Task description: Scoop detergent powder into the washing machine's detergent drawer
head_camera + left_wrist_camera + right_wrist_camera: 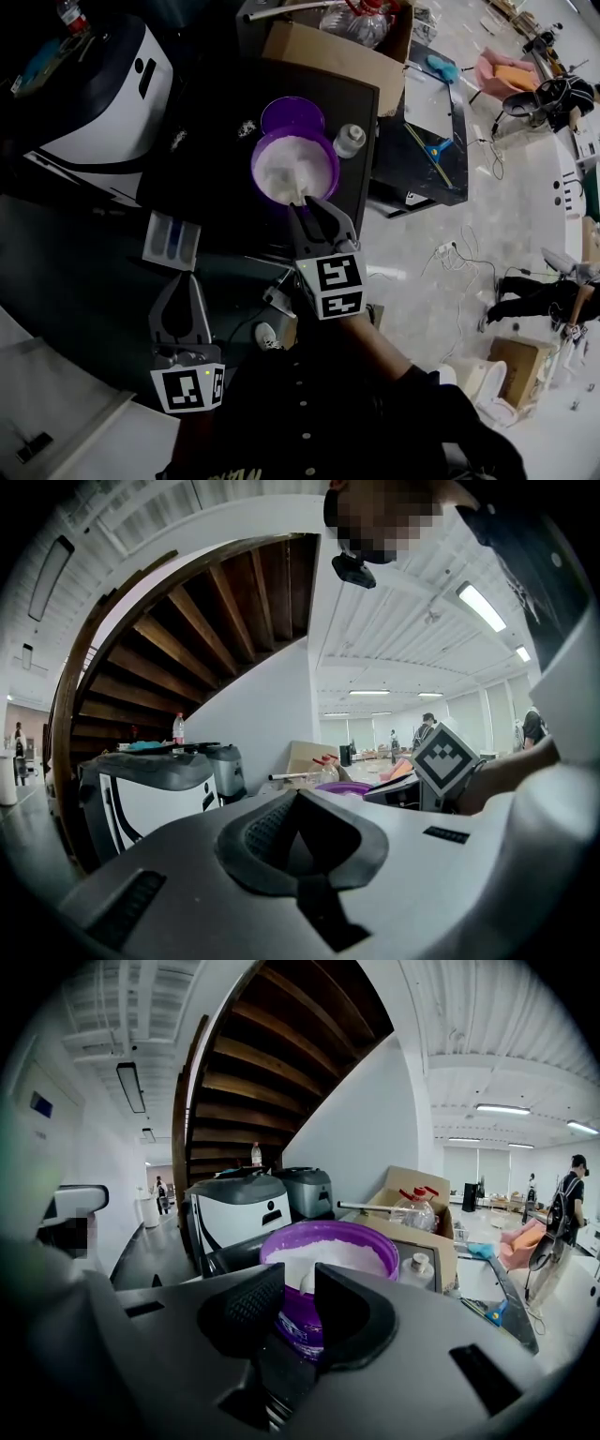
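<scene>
A purple tub (293,169) full of white detergent powder stands on a dark tabletop, with its lid (292,114) behind it. My right gripper (309,200) reaches over the tub's near rim, shut on the white handle of a scoop (305,1282) that stands in the powder; the tub (328,1260) fills the space beyond the jaws. The white detergent drawer (172,241) with blue compartments stands pulled out at the lower left. My left gripper (185,281) hangs just below the drawer, shut with nothing in it (298,808).
A small white bottle (349,141) stands right of the tub. Behind are a cardboard box (328,47) and a white-and-black appliance (103,94) at the left. A lower table (422,159) with blue items lies to the right, and cables trail on the floor.
</scene>
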